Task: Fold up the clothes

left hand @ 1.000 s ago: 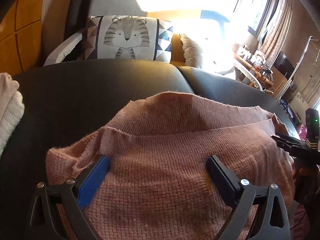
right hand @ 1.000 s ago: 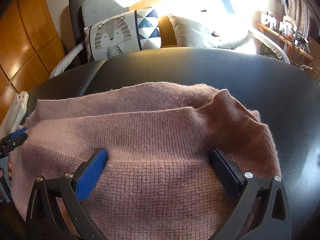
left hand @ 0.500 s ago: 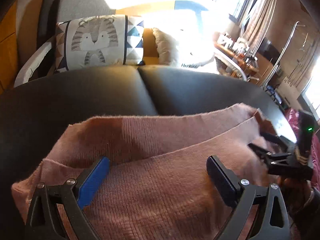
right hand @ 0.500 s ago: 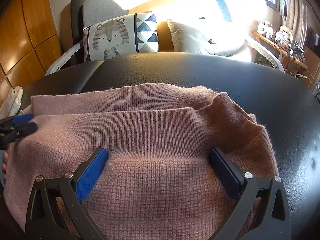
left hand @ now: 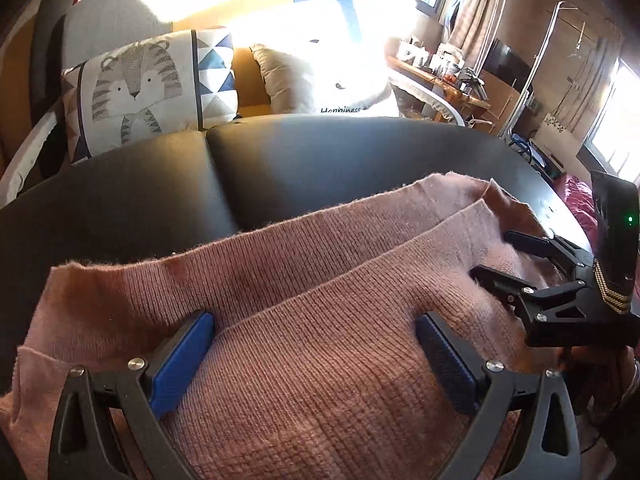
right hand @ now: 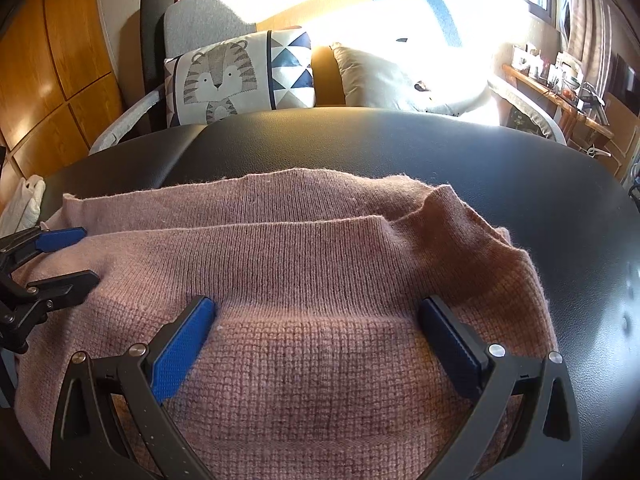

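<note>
Sweater (right hand: 320, 272) lies folded on black cushion (right hand: 400, 148), tiger pillow (right hand: 240, 76) behind

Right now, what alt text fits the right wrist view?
A pink knit sweater lies folded on a black padded surface, with the open right gripper over it. The left gripper, also open, sits at the left edge; a tiger cushion stands behind.

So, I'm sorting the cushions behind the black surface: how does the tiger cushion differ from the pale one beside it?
The tiger cushion bears a grey striped tiger and blue triangles; the pale cushion is plain beige apart from some dark print. The tiger cushion stands in shade, while the pale cushion is washed out by sunlight. Both lean upright behind the black surface.
</note>
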